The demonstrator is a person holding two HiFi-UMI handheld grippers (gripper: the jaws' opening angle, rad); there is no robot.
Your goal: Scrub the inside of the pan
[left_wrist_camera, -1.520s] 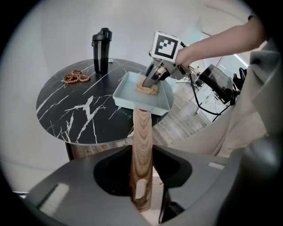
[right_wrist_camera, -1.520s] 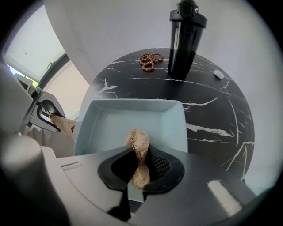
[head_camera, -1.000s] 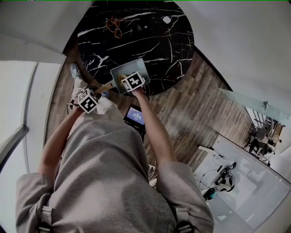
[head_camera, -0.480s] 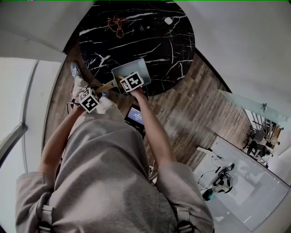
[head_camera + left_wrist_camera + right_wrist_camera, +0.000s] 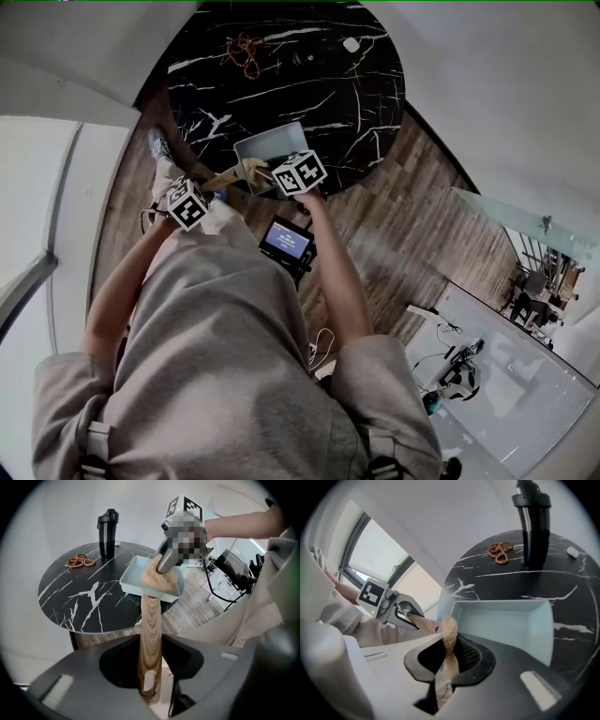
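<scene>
The pan (image 5: pixel 136 576) is a light blue box shape. It sits on the round black table (image 5: pixel 309 84), right at the edge nearest the person, with its wooden handle (image 5: pixel 151 639) sticking out past the edge. The left gripper (image 5: pixel 150 677) has its jaws closed on that handle, so the pan can't slide or spin when it gets rubbed. The right gripper (image 5: pixel 447 667) has its jaws pinched tight on a tan, hairy scrubber (image 5: pixel 449 637). A good bit of the scrubber pokes out past the tips, so the soft part meets the pan and not the hard jaws. The scrubber is over the inside of the pan, at the end by the handle. I can't tell if it is pressing on the bottom or is just above it. Both grippers tip downward, which suits rubbing down into the pan. A tall black bottle (image 5: pixel 107 531) and a string of brown beads (image 5: pixel 80 561) are near the far edge of the table. They are well apart from the pan, so they are not in the way.
</scene>
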